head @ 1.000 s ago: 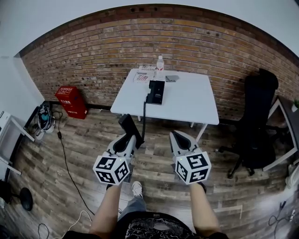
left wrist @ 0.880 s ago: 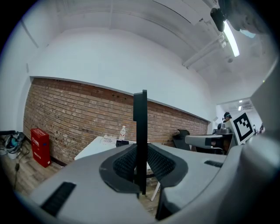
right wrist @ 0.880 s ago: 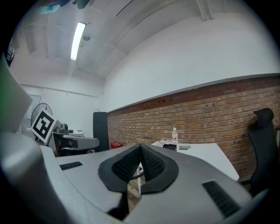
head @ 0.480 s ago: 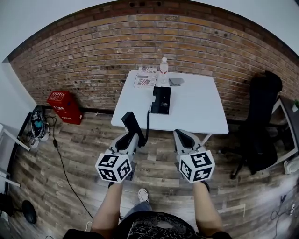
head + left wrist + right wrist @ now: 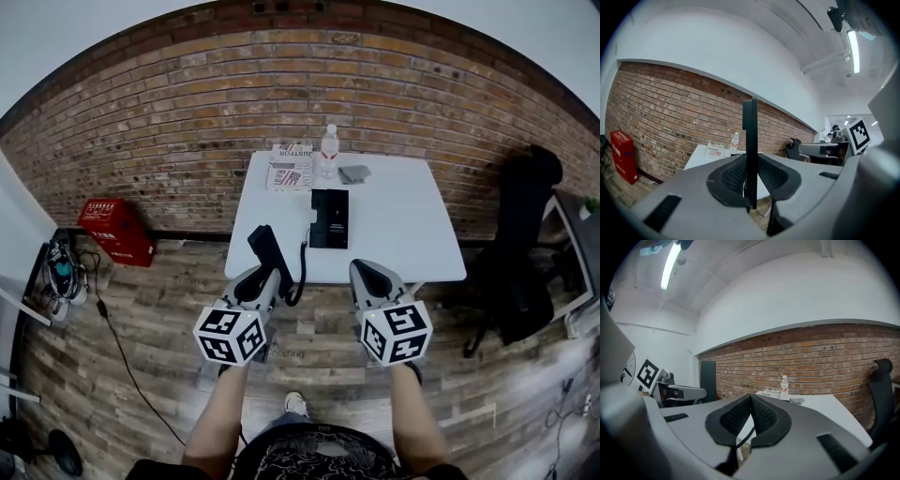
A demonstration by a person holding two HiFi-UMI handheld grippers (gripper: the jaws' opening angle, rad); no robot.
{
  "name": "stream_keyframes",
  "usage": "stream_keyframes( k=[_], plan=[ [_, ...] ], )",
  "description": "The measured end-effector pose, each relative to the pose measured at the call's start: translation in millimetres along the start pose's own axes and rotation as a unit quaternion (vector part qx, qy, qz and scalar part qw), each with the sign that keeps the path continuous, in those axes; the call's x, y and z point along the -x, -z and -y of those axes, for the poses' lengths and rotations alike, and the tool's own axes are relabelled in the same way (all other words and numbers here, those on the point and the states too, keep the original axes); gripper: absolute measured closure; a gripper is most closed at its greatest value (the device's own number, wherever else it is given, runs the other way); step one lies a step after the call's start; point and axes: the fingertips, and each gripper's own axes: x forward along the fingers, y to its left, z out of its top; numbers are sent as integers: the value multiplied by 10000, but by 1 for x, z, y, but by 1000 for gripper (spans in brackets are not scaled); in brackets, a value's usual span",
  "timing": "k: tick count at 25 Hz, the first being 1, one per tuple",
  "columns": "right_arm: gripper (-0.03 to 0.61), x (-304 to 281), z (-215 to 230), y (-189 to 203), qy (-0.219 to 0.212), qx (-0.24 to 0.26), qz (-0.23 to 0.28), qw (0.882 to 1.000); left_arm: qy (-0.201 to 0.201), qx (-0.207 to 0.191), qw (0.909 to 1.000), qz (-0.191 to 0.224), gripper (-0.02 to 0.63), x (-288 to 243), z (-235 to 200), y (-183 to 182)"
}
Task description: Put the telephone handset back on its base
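Observation:
In the head view, the black telephone base (image 5: 329, 218) lies on the white table (image 5: 403, 234), near its front edge. My left gripper (image 5: 271, 276) is shut on the black handset (image 5: 267, 249), which stands upright between the pads just in front of the table's left front edge. In the left gripper view the handset (image 5: 750, 140) rises as a thin black bar between the jaws. A coiled cord (image 5: 302, 277) hangs from the base to the handset. My right gripper (image 5: 367, 273) is shut with nothing in it, level with the left one; its pads (image 5: 761, 416) meet at the tip.
A water bottle (image 5: 329, 148), a newspaper (image 5: 291, 170) and a small grey object (image 5: 354, 173) sit at the table's far edge against the brick wall. A black office chair (image 5: 523, 262) stands to the right, a red crate (image 5: 111, 228) and floor cables to the left.
The table and base have come closer and more central in the head view. The left gripper still holds the handset; both grippers keep their pose.

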Motion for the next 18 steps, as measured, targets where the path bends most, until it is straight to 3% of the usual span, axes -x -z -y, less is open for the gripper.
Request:
stream_keyframes(
  k=[11, 18],
  plan=[
    [577, -32, 0, -11, 370, 92, -17, 9993, 610, 6, 9978, -268, 541, -35, -26, 2],
    [577, -44, 8, -14, 451, 79, 16, 9990, 1063, 206, 9929, -500, 541, -62, -29, 8]
  ],
)
